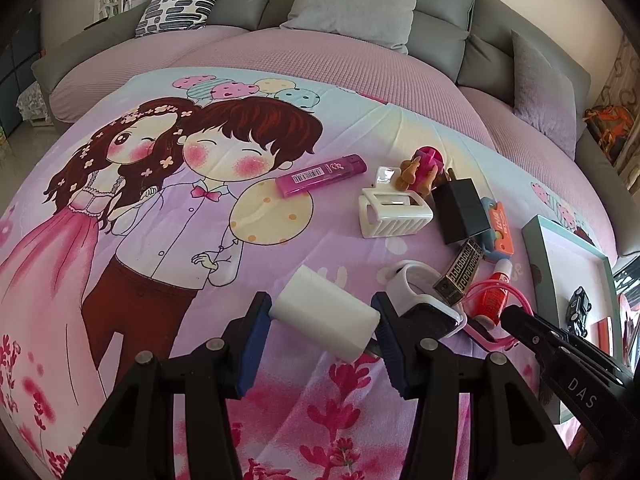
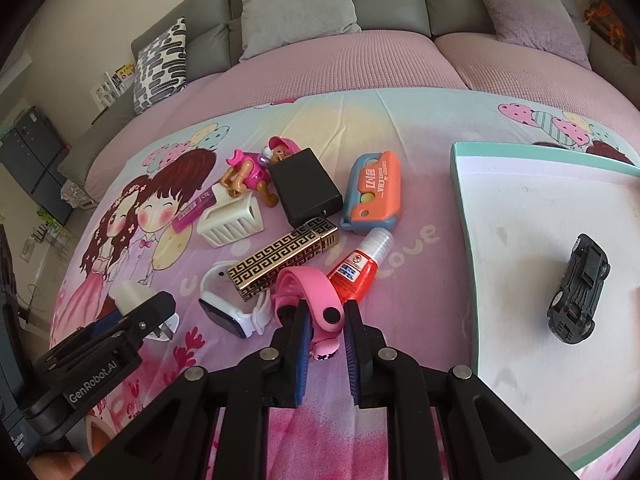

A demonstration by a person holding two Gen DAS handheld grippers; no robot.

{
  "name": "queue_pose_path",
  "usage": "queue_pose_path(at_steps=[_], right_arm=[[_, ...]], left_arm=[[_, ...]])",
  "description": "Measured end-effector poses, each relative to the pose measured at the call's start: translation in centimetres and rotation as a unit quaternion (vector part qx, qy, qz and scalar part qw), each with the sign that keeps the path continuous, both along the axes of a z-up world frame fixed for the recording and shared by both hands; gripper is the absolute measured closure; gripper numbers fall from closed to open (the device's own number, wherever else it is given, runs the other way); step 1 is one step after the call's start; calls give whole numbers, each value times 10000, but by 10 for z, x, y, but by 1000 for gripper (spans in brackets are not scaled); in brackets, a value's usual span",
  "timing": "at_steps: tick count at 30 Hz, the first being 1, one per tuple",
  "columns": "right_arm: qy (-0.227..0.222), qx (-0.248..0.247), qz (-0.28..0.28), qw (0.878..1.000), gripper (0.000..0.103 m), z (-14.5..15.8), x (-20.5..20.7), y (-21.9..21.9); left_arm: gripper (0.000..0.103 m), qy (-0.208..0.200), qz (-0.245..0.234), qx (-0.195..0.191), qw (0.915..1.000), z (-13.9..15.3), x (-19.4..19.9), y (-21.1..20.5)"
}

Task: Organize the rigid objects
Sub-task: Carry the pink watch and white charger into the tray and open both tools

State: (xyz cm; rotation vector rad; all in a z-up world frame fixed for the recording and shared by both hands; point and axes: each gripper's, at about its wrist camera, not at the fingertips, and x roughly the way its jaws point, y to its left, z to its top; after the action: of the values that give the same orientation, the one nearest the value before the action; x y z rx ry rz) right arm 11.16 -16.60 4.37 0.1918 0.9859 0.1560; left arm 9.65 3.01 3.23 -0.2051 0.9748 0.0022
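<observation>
My left gripper (image 1: 320,304) is shut on a white charger plug (image 1: 320,312), held tilted just above the cartoon bedspread (image 1: 168,208). In the right wrist view it shows at the lower left, with the plug's prongs sticking out. My right gripper (image 2: 327,309) is shut on the strap of a pink watch band (image 2: 308,284). The band lies among a white smartwatch (image 2: 232,312), a gold-and-black patterned case (image 2: 280,264) and a red bottle (image 2: 360,266). A black toy car (image 2: 578,296) lies in the white tray with a teal rim (image 2: 460,200) on the right.
Behind the cluster lie a black adapter (image 2: 306,192), an orange-and-blue toy (image 2: 374,196), a white hair claw (image 2: 232,220), a pink toy figure (image 2: 248,172) and a magenta lighter (image 1: 320,176). Grey sofa cushions (image 1: 356,0) line the far edge.
</observation>
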Motion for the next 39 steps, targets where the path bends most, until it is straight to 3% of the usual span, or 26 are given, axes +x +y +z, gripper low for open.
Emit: queue_pose_path(at_steps=[11, 17, 23, 30, 39], right_arm=[[-653, 283, -173, 9973, 87, 30, -10, -12], [-918, 163, -779, 9926, 87, 44, -15, -53], [-958, 256, -1772, 9792, 87, 49, -27, -131], [-866, 297, -2784, 9561, 87, 46, -48, -200], [-759, 403, -3259, 9415, 87, 37, -60, -241]], left_arm=[[50, -266, -24, -17, 9996, 19, -5, -2], [50, -341, -324, -41, 9989, 32, -4, -22], [50, -484, -963, 143, 9941, 47, 3, -77], [50, -570, -1794, 383, 9814, 64, 18, -156], [50, -402, -2556, 596, 9641, 53, 41, -243]])
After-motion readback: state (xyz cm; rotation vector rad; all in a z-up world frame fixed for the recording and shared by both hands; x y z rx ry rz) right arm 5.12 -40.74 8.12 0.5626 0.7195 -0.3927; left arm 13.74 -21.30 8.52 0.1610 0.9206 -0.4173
